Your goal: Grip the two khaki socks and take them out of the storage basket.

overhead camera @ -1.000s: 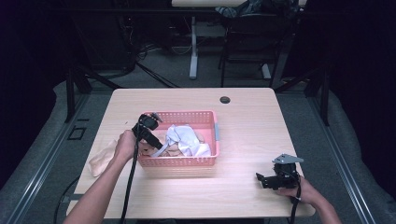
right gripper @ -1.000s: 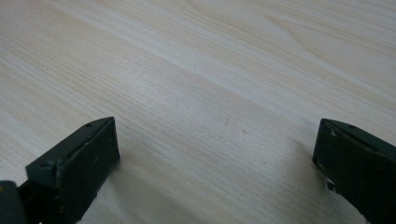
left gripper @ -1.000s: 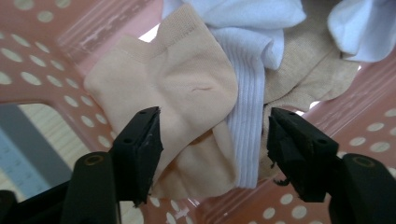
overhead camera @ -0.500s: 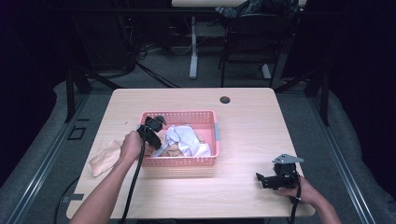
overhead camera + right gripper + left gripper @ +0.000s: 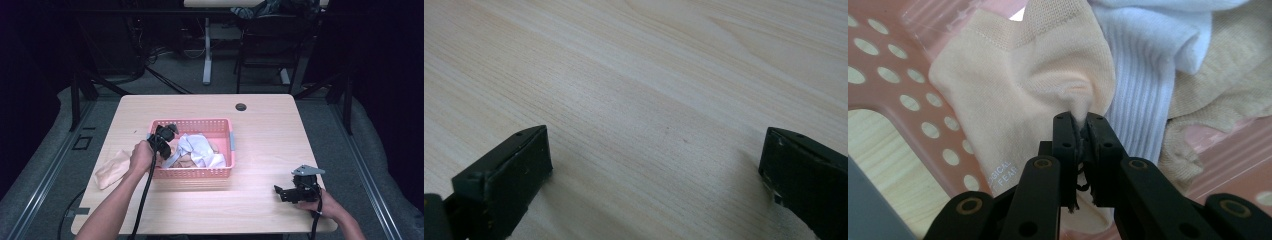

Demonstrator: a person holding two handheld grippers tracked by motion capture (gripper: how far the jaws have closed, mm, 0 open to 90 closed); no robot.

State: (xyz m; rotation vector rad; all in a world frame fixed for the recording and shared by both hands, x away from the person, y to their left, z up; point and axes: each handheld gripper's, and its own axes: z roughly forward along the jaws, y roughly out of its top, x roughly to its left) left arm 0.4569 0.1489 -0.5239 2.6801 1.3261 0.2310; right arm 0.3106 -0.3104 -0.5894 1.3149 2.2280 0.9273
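A pink perforated basket (image 5: 226,126) sits mid-table with several socks heaped in it. My left gripper (image 5: 166,136) reaches into its left end. In the left gripper view its jaws have just closed and pinch a fold of a peach sock (image 5: 1018,95), which lies beside a white ribbed sock (image 5: 1143,85) and a beige one (image 5: 1218,90). The left gripper (image 5: 1079,119) is shut on that peach fabric. My right gripper (image 5: 281,192) rests low near the table's front right, jaws wide apart over bare wood (image 5: 644,90), nothing between them.
Another peach sock (image 5: 112,169) lies on the table left of the basket. A round black cable hole (image 5: 241,107) marks the far side of the wooden table (image 5: 280,140). Beyond the table stand desk legs and a chair in the dark.
My left hand has shifted right and deeper into the basket's left end. The right hand and its gripper have kept still.
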